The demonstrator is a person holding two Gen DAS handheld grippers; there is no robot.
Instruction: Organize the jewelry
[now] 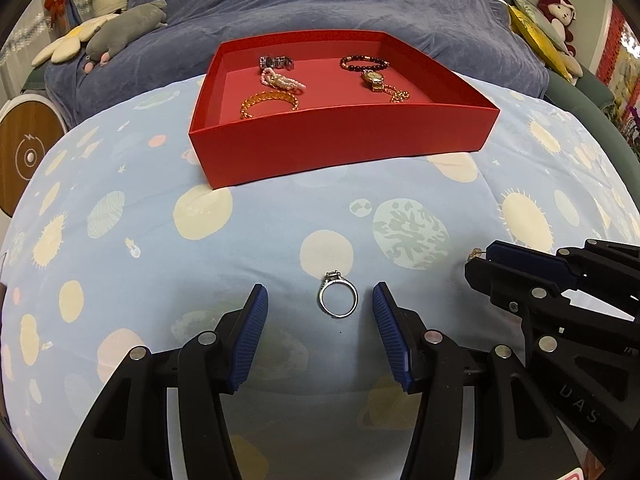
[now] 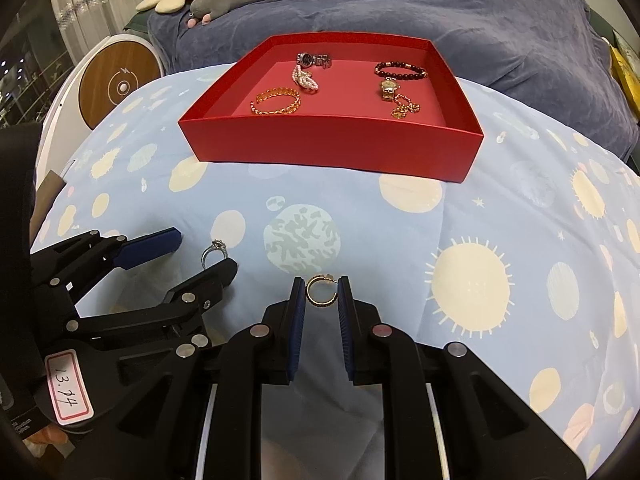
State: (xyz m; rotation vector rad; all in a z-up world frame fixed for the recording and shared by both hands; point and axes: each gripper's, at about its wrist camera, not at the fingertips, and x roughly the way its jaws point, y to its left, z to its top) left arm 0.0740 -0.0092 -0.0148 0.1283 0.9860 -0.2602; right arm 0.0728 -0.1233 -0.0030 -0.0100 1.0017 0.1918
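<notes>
Red box (image 1: pixel 340 148) is holding six pieces | silver ring (image 1: pixel 338 299) is lying before it between left gripper's (image 1: pixel 320 300) spread fingers | right gripper's (image 2: pixel 321 294) fingers are closing around one gold earring (image 2: pixel 321 292), contact unclear.

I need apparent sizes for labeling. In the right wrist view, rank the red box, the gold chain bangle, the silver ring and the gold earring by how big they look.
1. red box
2. gold chain bangle
3. gold earring and silver ring: they look alike, and both lie far nearer the camera than the bangle, so no ranking.
</notes>
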